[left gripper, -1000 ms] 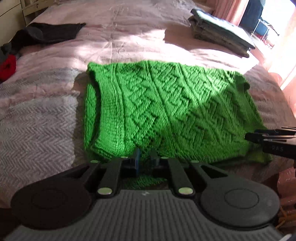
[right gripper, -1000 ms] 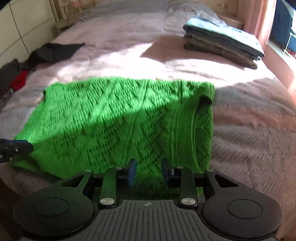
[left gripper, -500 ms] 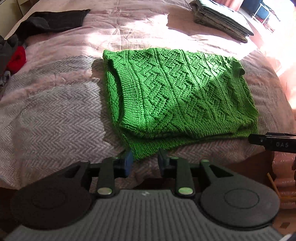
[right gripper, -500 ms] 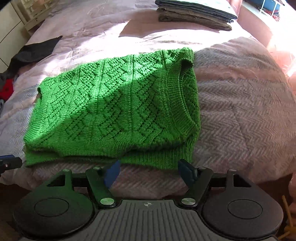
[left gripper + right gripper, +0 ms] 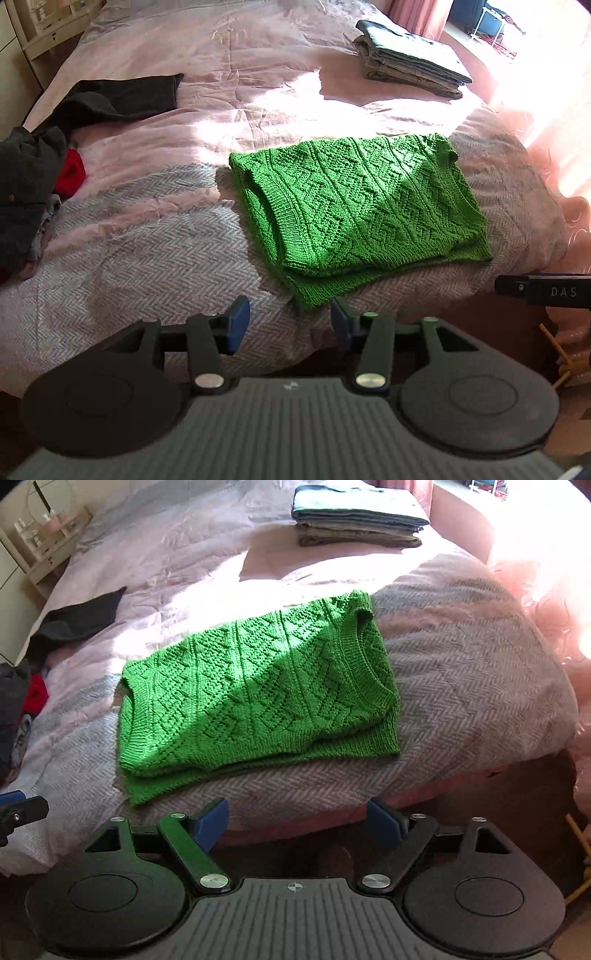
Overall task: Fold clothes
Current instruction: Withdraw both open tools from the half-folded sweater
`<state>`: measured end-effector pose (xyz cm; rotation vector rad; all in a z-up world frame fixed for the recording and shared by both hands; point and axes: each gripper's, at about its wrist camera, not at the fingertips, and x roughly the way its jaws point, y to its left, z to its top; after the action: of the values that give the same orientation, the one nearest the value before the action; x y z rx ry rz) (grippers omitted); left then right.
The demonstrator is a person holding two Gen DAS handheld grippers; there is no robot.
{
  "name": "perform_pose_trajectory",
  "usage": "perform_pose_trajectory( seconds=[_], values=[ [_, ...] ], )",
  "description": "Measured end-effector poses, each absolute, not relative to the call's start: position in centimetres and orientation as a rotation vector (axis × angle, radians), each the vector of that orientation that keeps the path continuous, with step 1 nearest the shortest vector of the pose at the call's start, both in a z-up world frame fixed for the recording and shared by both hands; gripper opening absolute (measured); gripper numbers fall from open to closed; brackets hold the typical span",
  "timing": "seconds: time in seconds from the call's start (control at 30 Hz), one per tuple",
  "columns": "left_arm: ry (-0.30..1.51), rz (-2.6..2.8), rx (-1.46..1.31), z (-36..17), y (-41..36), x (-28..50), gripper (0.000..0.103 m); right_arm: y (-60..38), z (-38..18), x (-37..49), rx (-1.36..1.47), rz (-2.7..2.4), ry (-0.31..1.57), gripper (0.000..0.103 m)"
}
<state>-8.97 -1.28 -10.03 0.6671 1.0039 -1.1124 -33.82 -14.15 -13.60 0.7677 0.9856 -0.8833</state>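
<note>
A green cable-knit sweater (image 5: pixel 354 206) lies folded into a flat rectangle on the grey herringbone blanket (image 5: pixel 140 251) near the bed's front edge; it also shows in the right wrist view (image 5: pixel 255 694). My left gripper (image 5: pixel 290 325) is open and empty, just in front of the sweater's near corner, not touching it. My right gripper (image 5: pixel 299 825) is wide open and empty, off the bed's front edge, below the sweater. The right gripper's tip (image 5: pixel 543 290) shows at the right of the left wrist view.
A stack of folded clothes (image 5: pixel 356 520) sits at the far right of the bed. Dark garments (image 5: pixel 122 96) and a pile with a red piece (image 5: pixel 70 173) lie at the left. A pink fluffy cover (image 5: pixel 546 602) hangs at the right.
Both grippers let go of the sweater's near edge, opened wider and drew back from the bed. The sweater lies still, folded.
</note>
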Motion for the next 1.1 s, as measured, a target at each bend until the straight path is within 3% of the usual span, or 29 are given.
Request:
perform_pose_trajectory(
  seconds=[0.53,1.1],
  values=[
    [0.949,-1.120,0.635,-7.1,0.5,-8.6,0.048,-10.8,-11.2,-33.4,0.726,-0.892,0.991,0.084],
    [1.003,-1.007,0.577,-8.7,-7.1,-12.9,0.048,-21.8,-11.4,-36.2,0.658,-0.811,1.025,0.084]
  ],
)
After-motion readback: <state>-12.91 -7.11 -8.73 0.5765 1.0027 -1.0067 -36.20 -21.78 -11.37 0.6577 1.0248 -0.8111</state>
